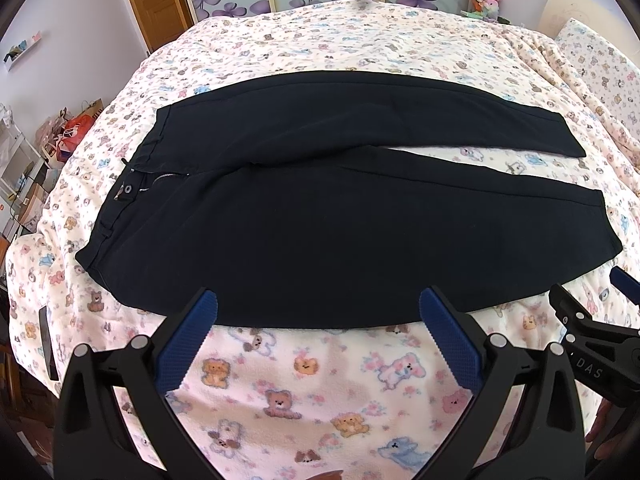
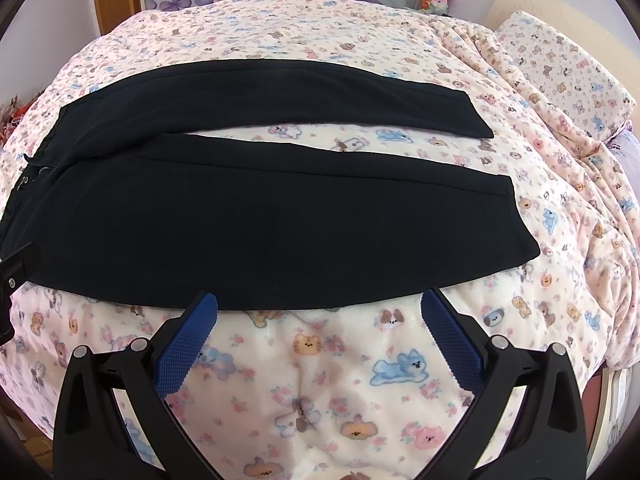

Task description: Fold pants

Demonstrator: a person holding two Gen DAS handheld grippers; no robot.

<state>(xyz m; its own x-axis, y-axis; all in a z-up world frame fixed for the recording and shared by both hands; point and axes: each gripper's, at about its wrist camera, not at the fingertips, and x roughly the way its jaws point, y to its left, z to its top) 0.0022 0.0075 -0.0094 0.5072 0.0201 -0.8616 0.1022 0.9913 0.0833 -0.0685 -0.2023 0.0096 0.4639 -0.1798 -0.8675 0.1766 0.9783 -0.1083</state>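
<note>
Bright even daylight, perhaps soft-edged

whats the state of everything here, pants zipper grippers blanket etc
pants: unfolded, spread flat on the bed, legs parted in a narrow V
zipper: open, fly undone at the waistband
left hand-held gripper: open, holding nothing, at the near edge of the pants
right hand-held gripper: open, holding nothing, at the near edge of the pants
blanket: spread over the bed, rumpled toward the pillow side
</note>
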